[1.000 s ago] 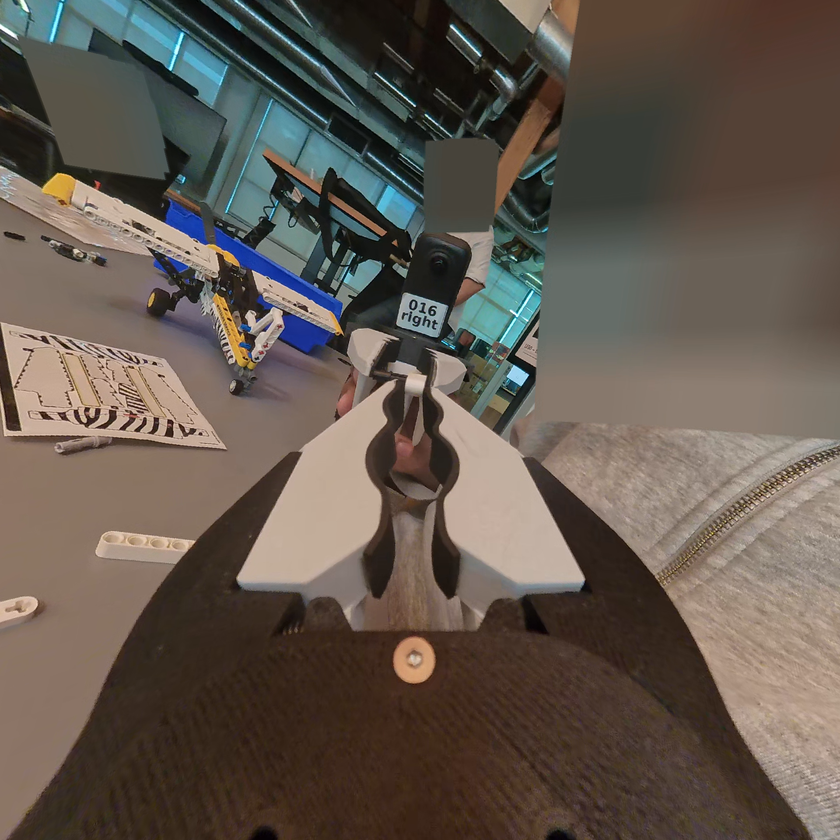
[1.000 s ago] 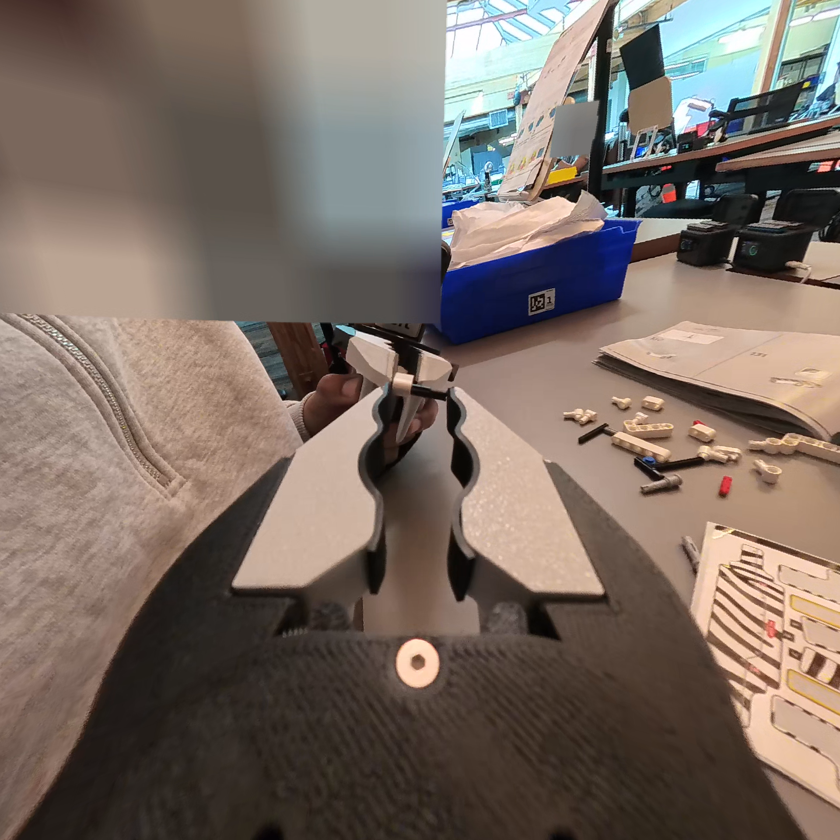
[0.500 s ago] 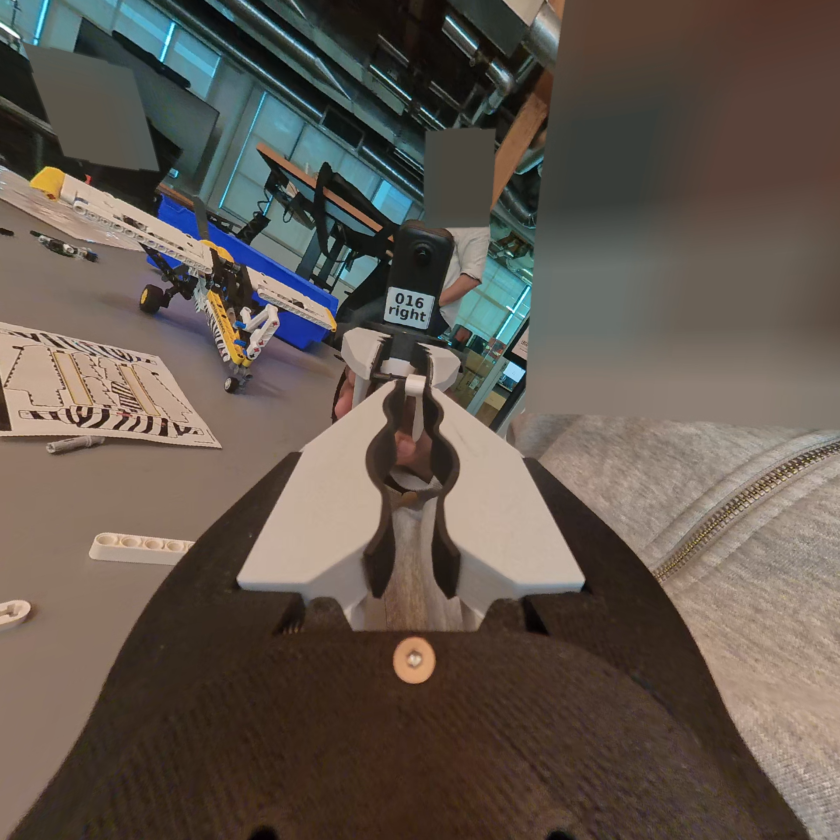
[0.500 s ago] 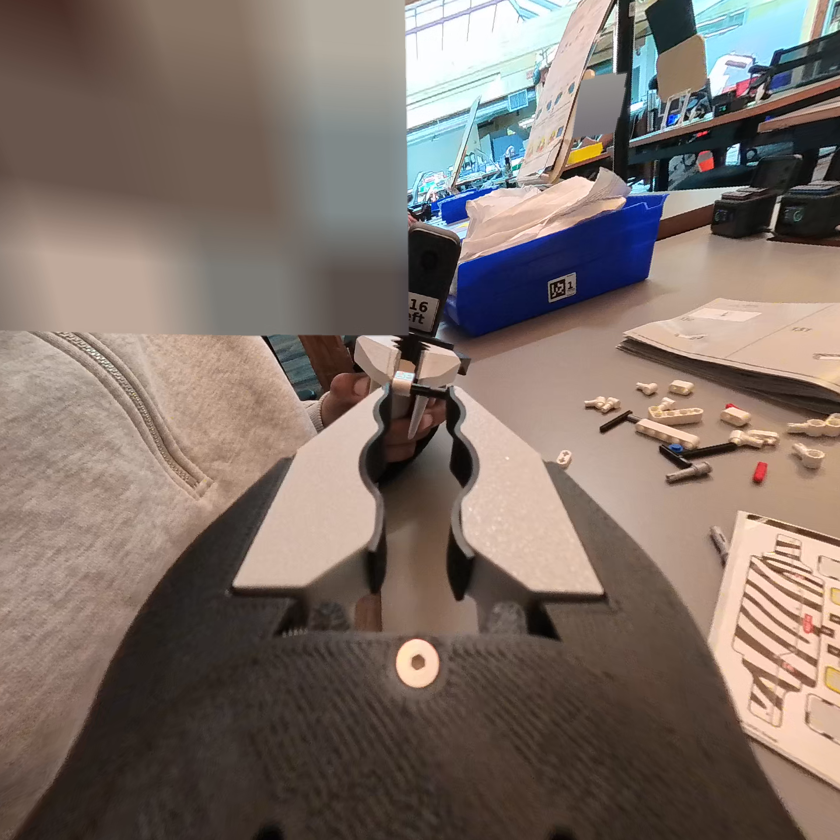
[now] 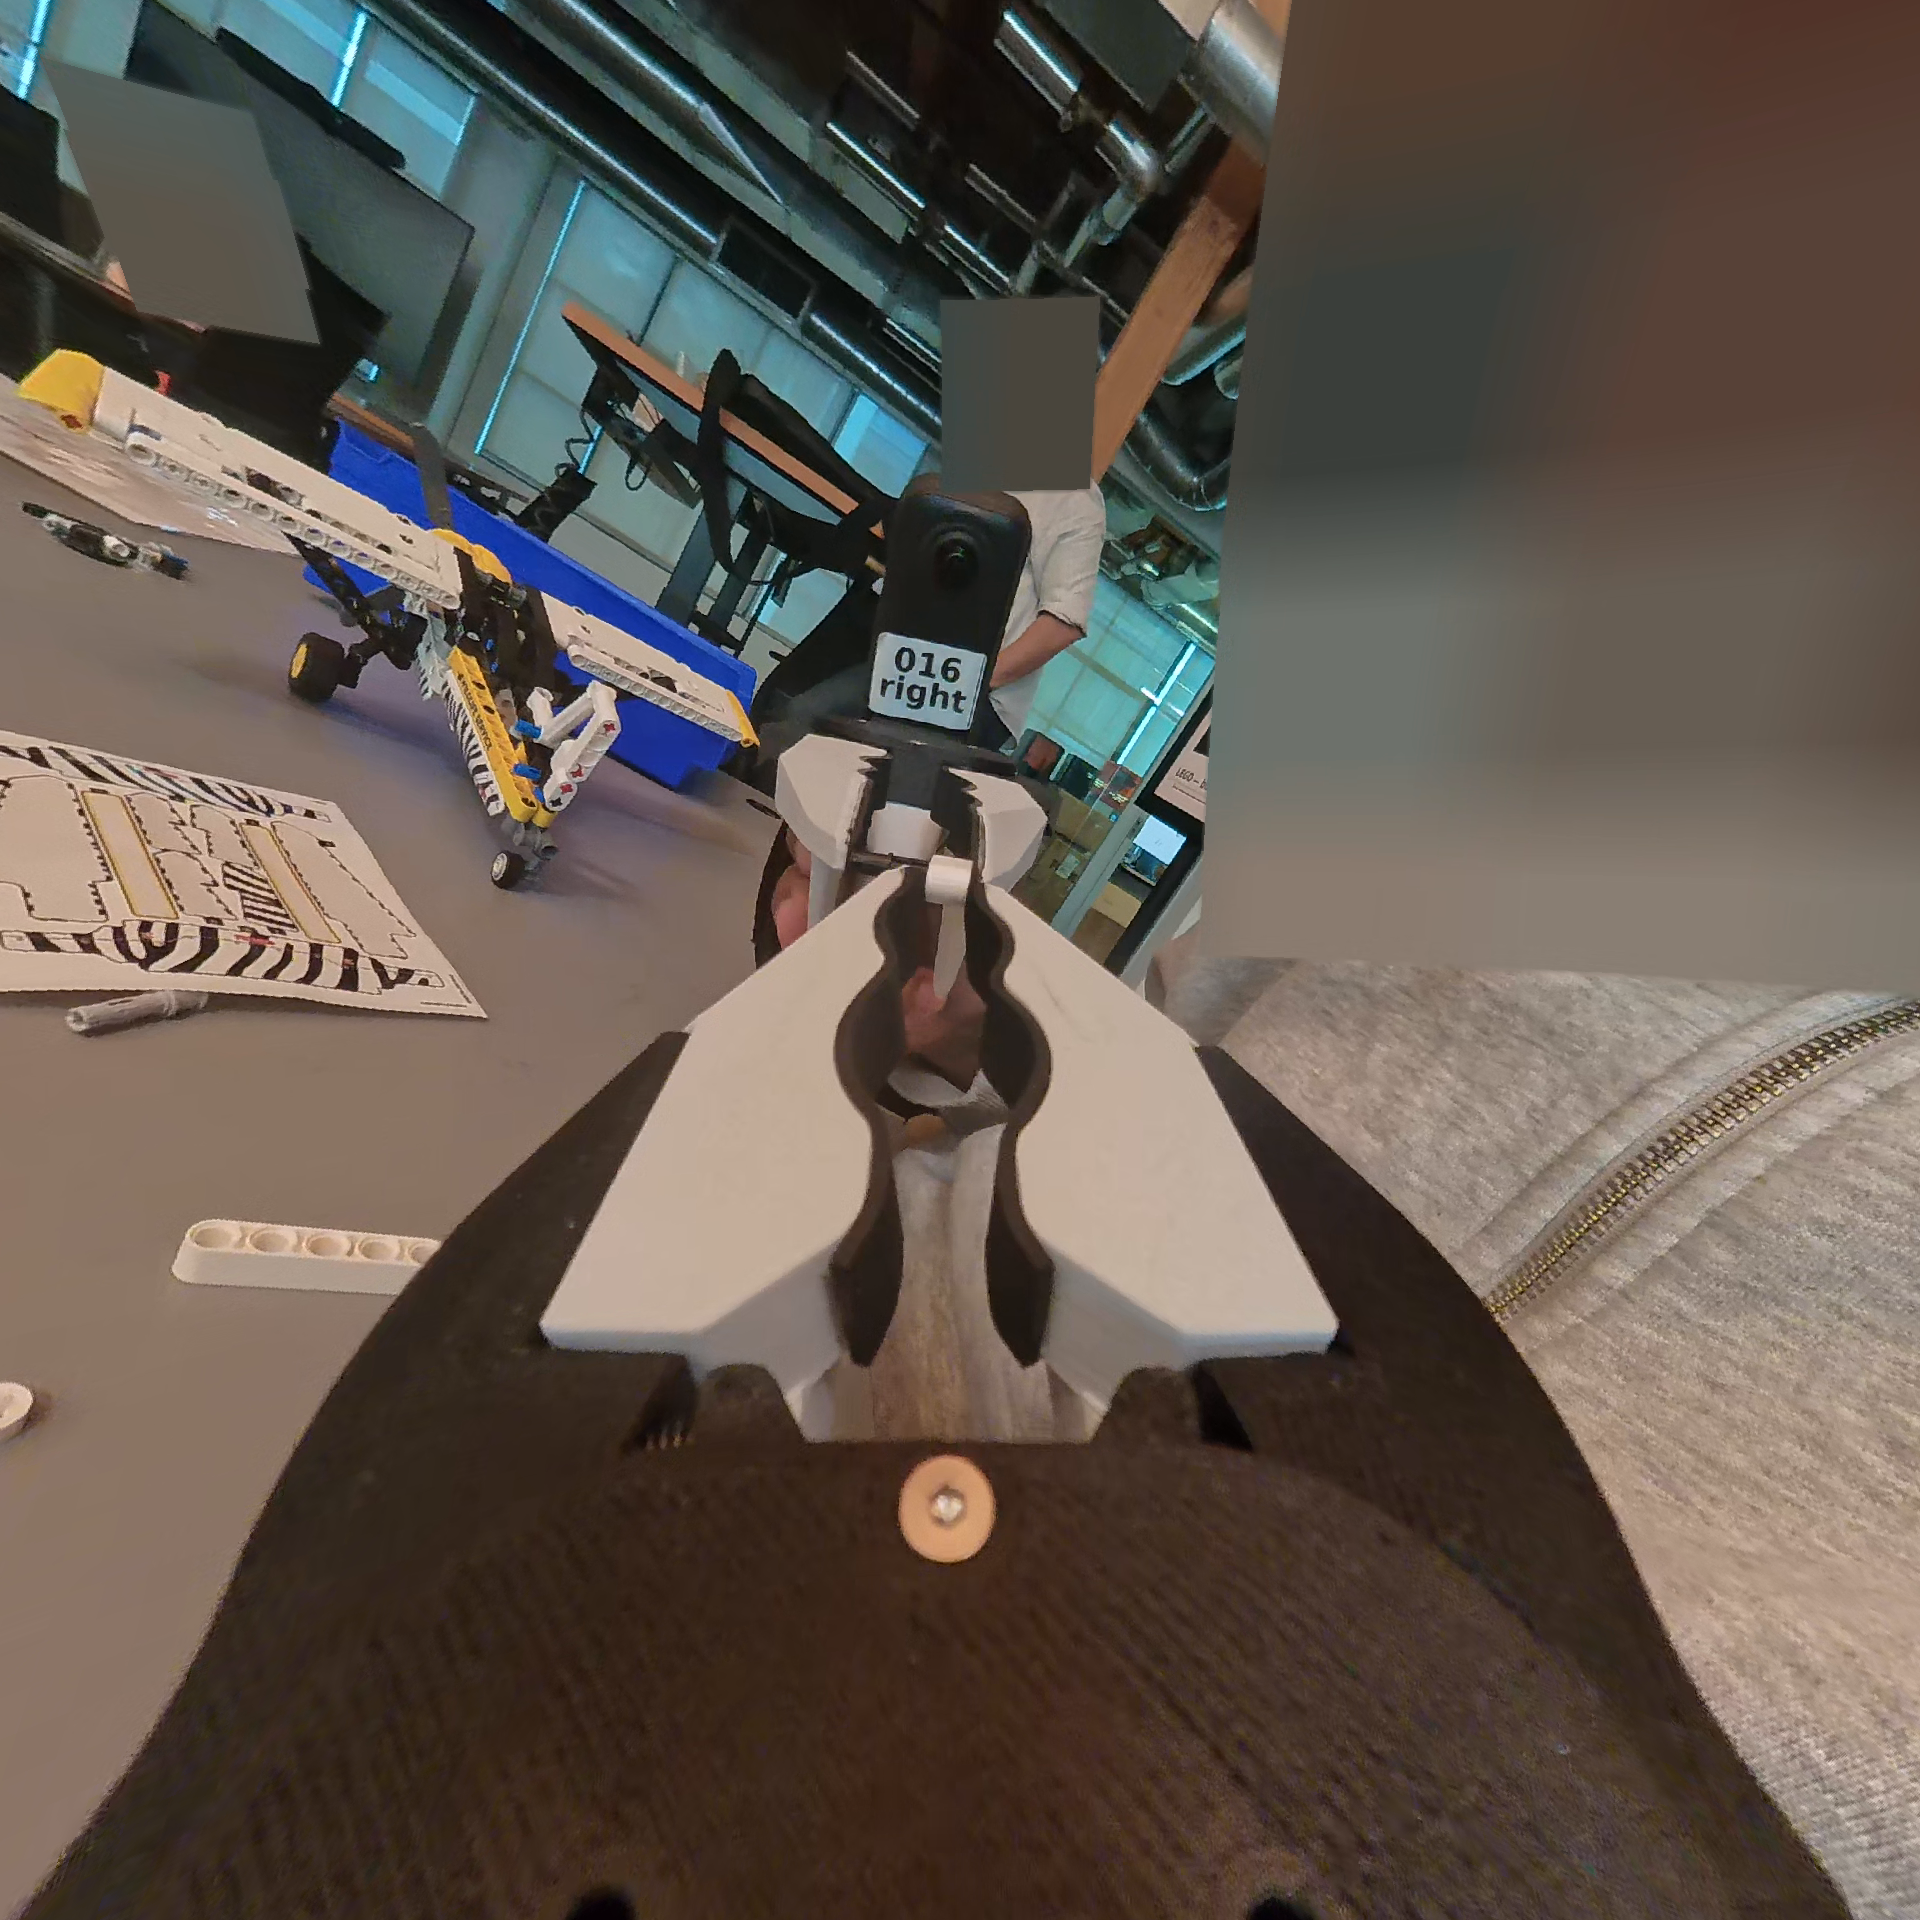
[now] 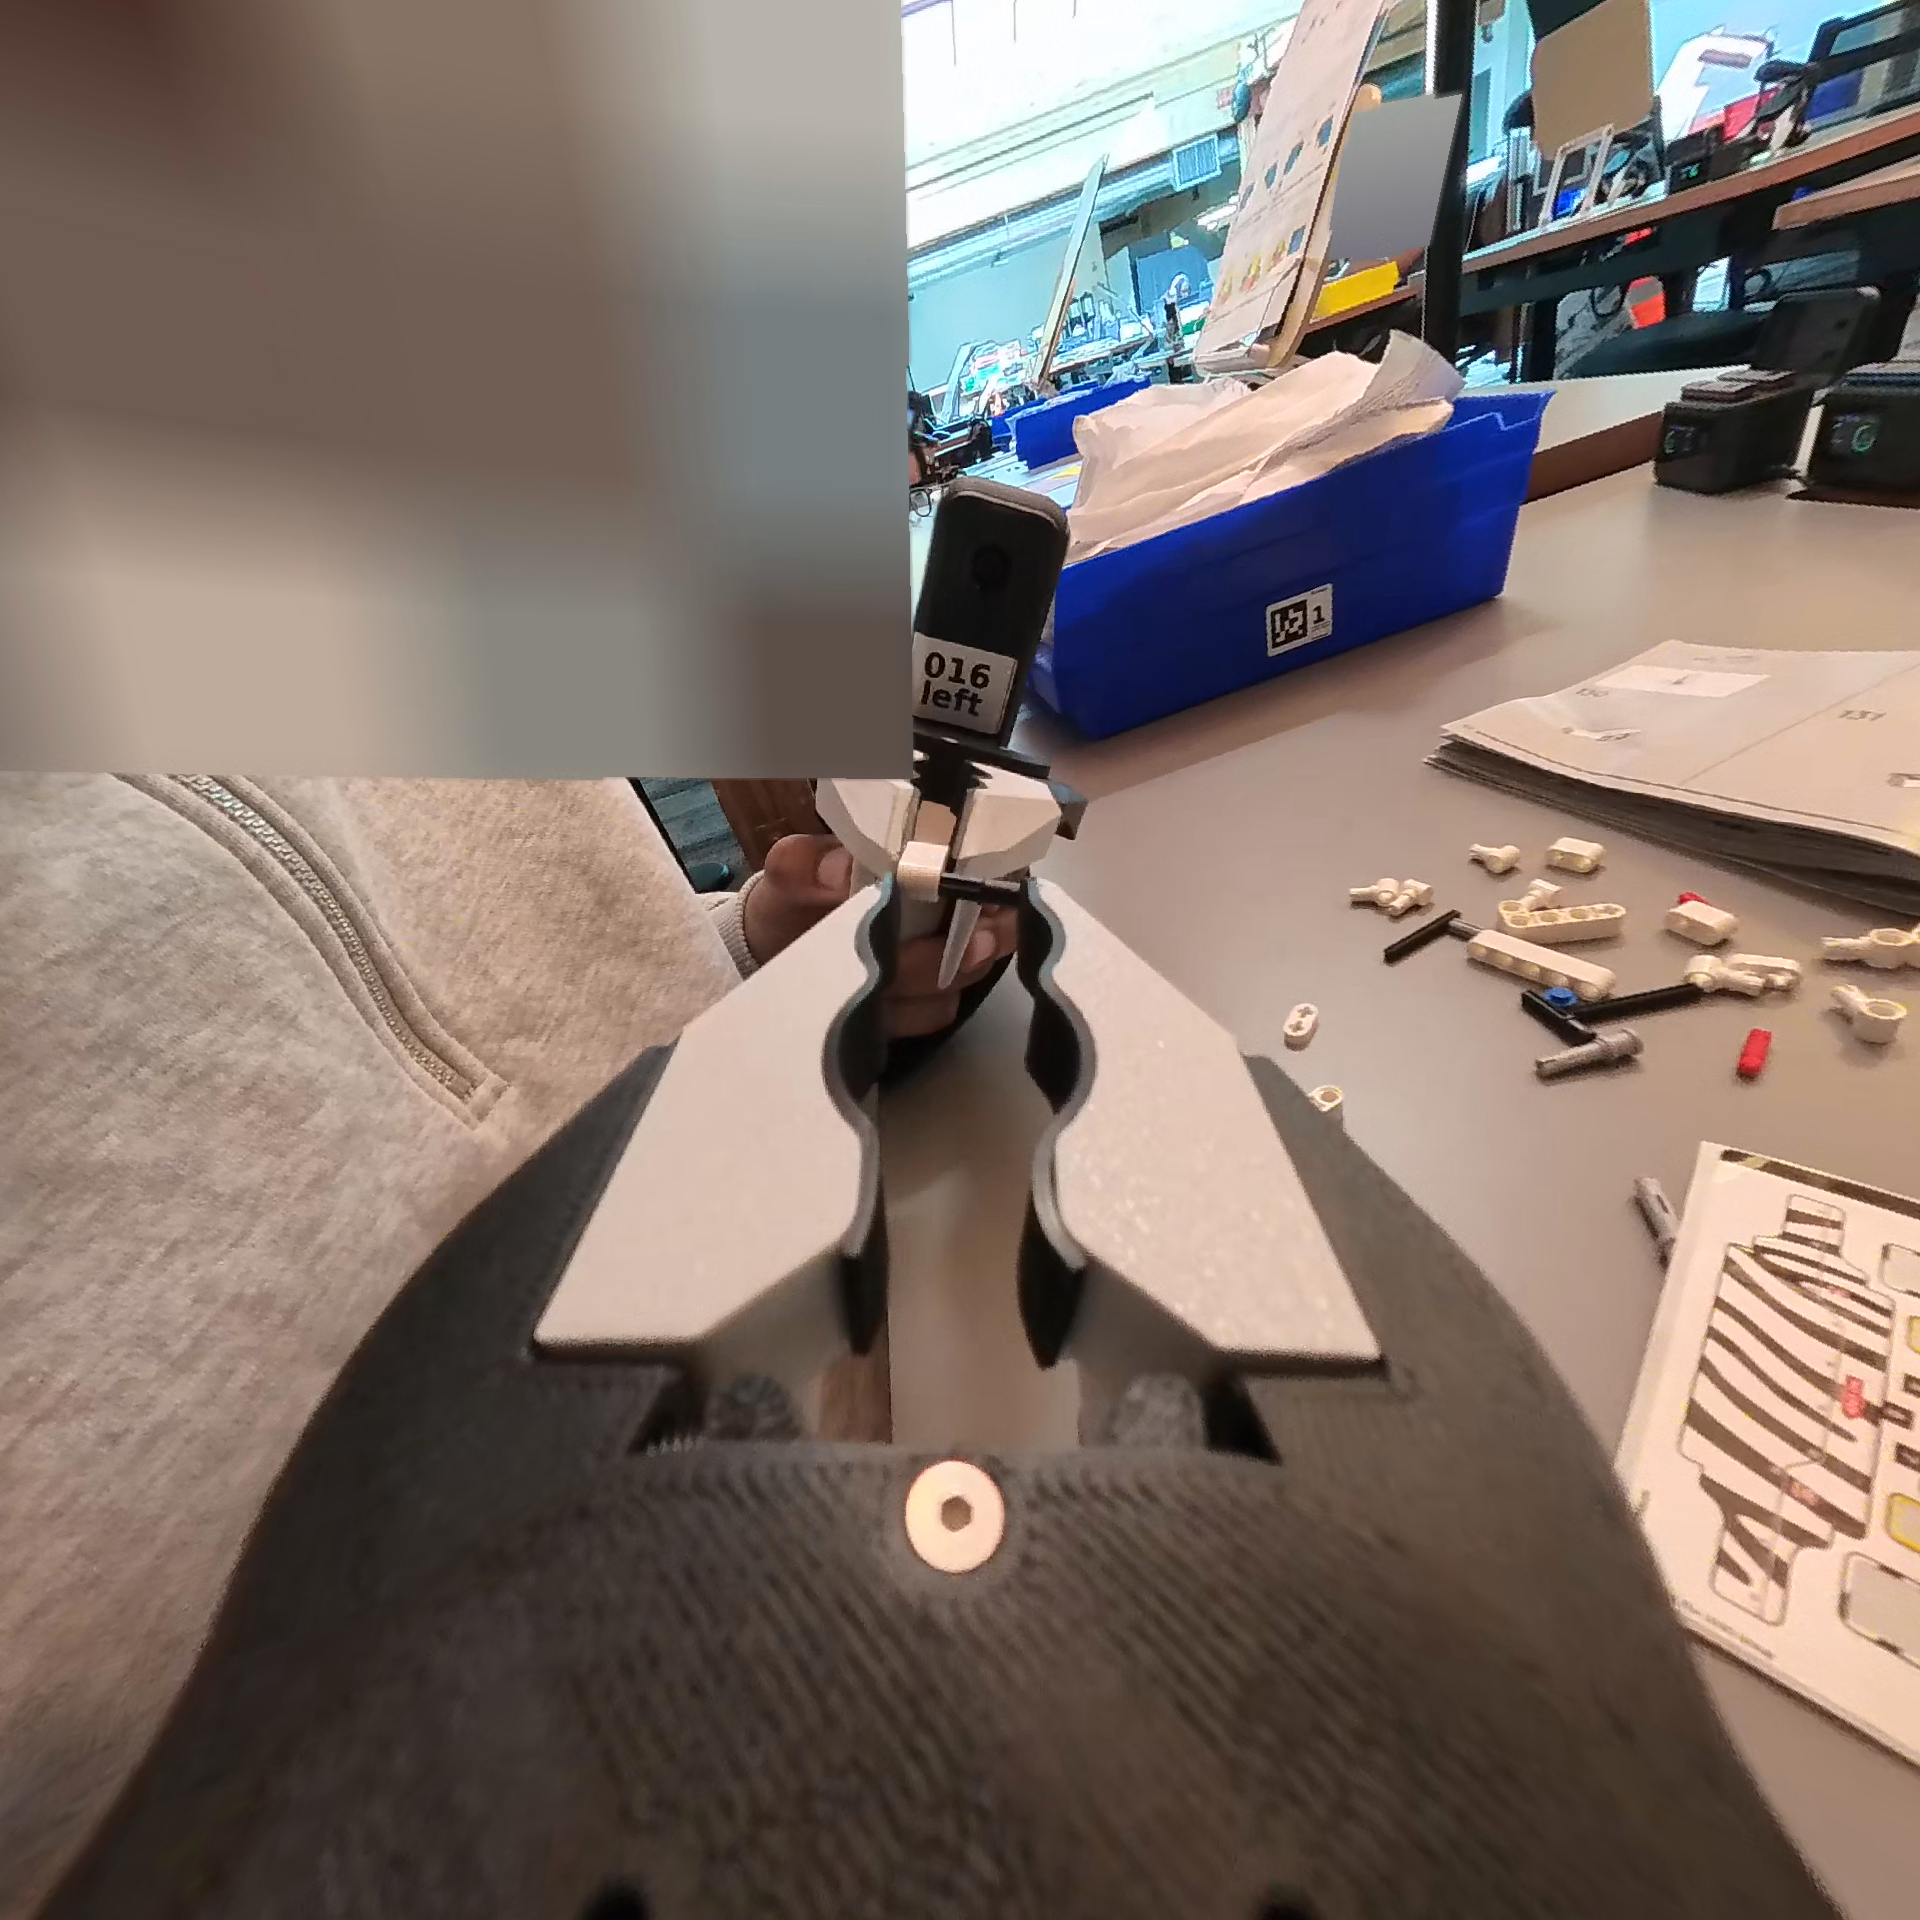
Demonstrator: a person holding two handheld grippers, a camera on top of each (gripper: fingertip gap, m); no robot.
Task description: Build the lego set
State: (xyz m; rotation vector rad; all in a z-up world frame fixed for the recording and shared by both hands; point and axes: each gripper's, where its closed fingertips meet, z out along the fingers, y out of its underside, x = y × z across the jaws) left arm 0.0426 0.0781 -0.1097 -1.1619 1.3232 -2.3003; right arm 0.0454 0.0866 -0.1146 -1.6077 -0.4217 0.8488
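Off to the left gripper's left stands the half-built lego plane on the grey table. The two tools meet tip to tip above the table edge. The left gripper is clenched on a small white piece. The right gripper seems to pinch a thin black axle pushed into that piece, though its fingertips show a gap.

Grey table, tall windows, ceiling pipes.
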